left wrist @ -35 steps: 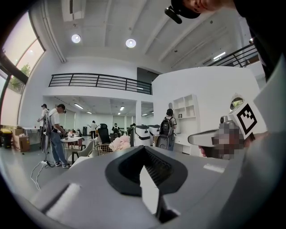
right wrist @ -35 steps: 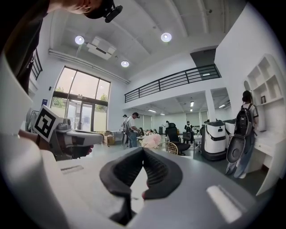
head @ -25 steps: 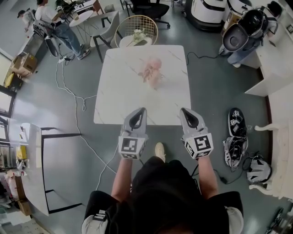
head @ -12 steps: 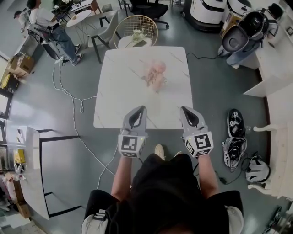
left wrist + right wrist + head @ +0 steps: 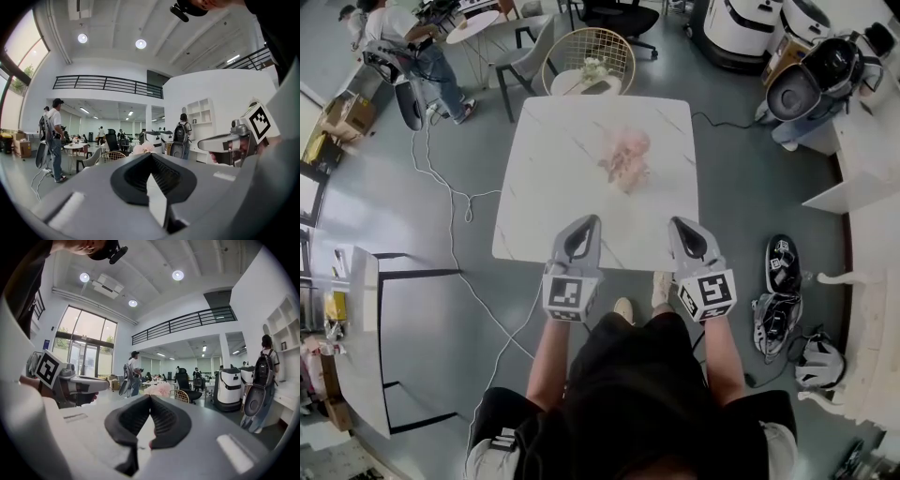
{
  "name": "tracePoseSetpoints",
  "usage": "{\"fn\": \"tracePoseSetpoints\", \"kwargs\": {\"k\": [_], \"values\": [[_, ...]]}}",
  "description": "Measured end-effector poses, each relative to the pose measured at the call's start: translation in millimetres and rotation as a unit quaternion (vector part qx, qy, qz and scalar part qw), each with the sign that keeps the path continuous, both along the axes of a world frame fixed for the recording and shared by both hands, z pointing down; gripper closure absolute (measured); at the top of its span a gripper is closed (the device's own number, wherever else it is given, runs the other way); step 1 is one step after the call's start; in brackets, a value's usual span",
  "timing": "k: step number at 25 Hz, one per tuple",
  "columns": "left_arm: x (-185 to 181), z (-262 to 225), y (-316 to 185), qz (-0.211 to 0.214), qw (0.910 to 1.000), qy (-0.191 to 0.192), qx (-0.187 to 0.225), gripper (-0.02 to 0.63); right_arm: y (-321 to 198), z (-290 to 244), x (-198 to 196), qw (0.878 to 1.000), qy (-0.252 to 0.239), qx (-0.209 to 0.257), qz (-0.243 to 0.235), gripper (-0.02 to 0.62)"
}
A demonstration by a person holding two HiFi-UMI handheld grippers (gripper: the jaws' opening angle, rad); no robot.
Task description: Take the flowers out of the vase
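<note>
Left gripper and right gripper, jaws closed on nothing, hover at the six o'clock edge of the table, pink flowers at twelve o'clock from the pair

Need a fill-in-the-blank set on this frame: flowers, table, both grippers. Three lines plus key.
1. The flowers are ___ in colour.
2. They stand on a white ___, and the left gripper and right gripper are held side by side at its near edge.
3. Both grippers' jaws are ___, with nothing between them.

Missing words: pink; table; shut.
</note>
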State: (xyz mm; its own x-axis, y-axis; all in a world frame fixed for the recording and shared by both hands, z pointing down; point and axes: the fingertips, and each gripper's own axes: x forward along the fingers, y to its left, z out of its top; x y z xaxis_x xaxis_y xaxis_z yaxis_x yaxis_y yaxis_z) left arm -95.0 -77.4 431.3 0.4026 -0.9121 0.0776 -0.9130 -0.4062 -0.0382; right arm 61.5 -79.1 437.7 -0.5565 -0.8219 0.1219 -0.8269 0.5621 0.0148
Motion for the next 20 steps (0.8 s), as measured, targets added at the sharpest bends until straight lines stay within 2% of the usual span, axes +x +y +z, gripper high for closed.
{"fn": "tracePoseSetpoints", "kwargs": {"k": [8, 16, 20], "values": [[-3.0, 5.5, -29.4, -0.040, 0.9991, -0.002, -0.010, 0.598, -45.4, 5.2, -6.4, 0.999, -0.005, -0.008, -0.041, 0.592], [-4.0, 24.8, -61.7, -0.091, 0.9950, 0.006, -0.041, 0.598, -92.2, 27.4, -3.4, 0.996, 0.004, -0.028, -0.088, 0.592], [0.8, 39.4, -71.5, -0.108, 0.9924, 0.007, -0.058, 0.598, -104.9, 40.9, -4.6, 0.992, 0.012, -0.023, -0.120, 0.592]]}}
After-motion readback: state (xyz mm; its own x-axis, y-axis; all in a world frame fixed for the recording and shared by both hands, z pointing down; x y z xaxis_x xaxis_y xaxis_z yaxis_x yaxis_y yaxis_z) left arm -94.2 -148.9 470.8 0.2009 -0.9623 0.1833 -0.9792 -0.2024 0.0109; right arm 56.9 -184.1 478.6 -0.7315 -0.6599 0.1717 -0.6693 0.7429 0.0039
